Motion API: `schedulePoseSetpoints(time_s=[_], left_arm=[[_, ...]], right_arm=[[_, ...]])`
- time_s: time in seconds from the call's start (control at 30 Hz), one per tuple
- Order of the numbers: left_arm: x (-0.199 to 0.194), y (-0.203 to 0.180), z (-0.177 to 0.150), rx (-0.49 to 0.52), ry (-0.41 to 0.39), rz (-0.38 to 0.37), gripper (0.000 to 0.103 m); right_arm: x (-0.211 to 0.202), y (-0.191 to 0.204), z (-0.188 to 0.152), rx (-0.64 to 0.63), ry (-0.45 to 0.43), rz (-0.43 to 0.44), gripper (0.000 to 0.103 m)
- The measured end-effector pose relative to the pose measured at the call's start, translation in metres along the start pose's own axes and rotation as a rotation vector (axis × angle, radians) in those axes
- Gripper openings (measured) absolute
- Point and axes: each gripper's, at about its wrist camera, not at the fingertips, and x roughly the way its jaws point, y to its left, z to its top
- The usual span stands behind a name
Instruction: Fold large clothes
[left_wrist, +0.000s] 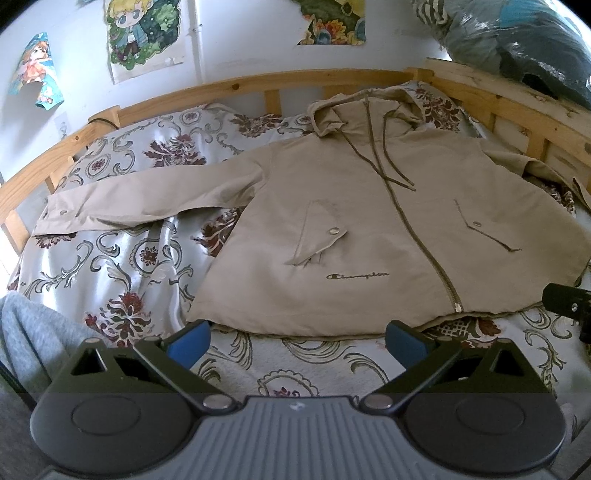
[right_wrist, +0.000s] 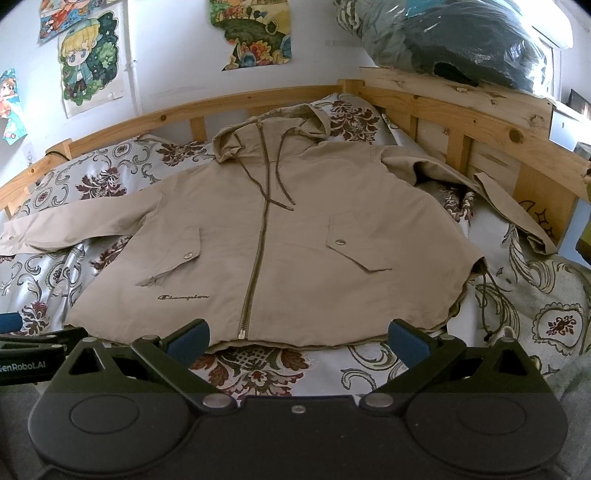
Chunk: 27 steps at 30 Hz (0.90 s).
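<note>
**Jacket spread flat on the bed, both grippers empty at its hem**

At far left, posters hang on the white wall above the wooden bed frame. A grey cloth lies at the near left corner of the bed. The floral bedspread covers the mattress.

The jacket, beige and hooded, lies front up and zipped across the middle of the bedspread, hood toward the wall, hem toward the cameras. Its one sleeve stretches flat out to the left; the other sleeve runs right, rumpled, toward the frame. Two snap pocket flaps and a chest logo show, and the hood cords trail down beside the zip.

The left gripper hovers just short of the hem, fingers spread wide, holding nothing. The right gripper sits likewise at the hem, to the right of the zip's end, spread and empty.

At upper right, a plastic-wrapped bundle rests on the frame's top board.
</note>
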Motion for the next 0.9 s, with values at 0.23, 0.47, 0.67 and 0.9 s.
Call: schedulePoseSetpoints(time_s=[0.23, 0.47, 0.67, 0.9], left_arm=[[0.001, 0.0015, -0.0009, -0.001, 0.003, 0.003, 0.102], [0.0009, 0.0014, -0.0008, -0.002, 0.003, 0.003, 0.102], [0.0009, 0.0012, -0.0006, -0.002, 0.004, 0.003, 0.102], [0.0009, 0.0034, -0.0013, -0.01, 0.003, 0.01, 0.102]], right_arm=[[-0.0011, 0.0005, 0.0005, 0.007, 0.0, -0.004, 0.102], [-0.0006, 0.0006, 0.0007, 0.008, 0.001, -0.005, 0.102], [-0.0005, 0.0003, 0.0004, 0.008, 0.001, -0.003, 0.102], [0.0004, -0.0015, -0.0009, 0.02, 0.0, 0.004, 0.102]])
